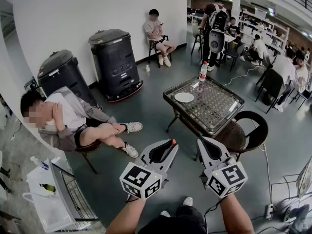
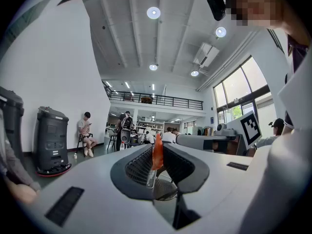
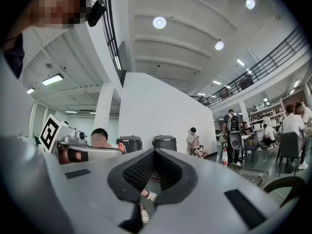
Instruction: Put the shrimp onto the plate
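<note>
The ribbed dark pads of the left gripper are clamped on a slim orange shrimp. It stands upright at the jaw tips, its pale, translucent lower end hanging into the hollow between the pads. From the head view, only the shrimp's orange end pokes out past the tips. Just beside it, the right gripper has its jaws together at the tips, its grooved black pads framing a pocket with nothing in it. Both tools are smooth grey shells, each carrying a white cube printed with black square markers, held above a glossy grey floor. Ahead, well apart from the shrimp, a round white plate lies near the left corner of a low square table with a patterned glass top and a dark metal frame. A clear bottle with a red band stands at the table's far corner. A rounded dark woven chair sits against its near side.
</note>
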Motion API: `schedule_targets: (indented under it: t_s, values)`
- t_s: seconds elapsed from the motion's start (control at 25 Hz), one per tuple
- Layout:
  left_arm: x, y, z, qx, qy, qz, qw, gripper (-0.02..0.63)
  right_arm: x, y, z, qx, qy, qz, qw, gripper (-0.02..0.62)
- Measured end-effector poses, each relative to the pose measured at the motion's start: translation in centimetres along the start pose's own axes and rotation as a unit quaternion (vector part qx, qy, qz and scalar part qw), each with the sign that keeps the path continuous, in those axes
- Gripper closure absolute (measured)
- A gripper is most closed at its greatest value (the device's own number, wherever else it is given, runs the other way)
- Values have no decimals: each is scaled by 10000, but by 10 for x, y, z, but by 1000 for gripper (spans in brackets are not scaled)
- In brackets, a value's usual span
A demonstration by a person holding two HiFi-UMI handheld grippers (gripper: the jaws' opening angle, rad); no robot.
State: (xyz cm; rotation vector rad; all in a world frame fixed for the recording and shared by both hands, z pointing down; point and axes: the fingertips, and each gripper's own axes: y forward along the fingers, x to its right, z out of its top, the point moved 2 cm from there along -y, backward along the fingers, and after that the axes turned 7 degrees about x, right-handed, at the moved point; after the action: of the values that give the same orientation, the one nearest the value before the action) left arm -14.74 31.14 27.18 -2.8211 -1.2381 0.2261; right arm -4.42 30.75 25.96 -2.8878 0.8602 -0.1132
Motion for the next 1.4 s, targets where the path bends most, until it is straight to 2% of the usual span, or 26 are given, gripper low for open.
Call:
schedule_targets:
  t_s: [0.64, 1.0, 1.4]
  values:
    - [-4, 23, -3, -48, 34, 57, 10000, 534, 19, 9, -4, -17, -64, 150, 9999, 592]
    - [-15, 69, -12, -183, 73, 218, 9996, 535, 64, 28, -8, -21, -10, 314, 9995, 592]
    - [-16, 127, -17, -288, 236, 573, 9977, 535, 127, 46, -11, 59, 116, 631, 9979, 592]
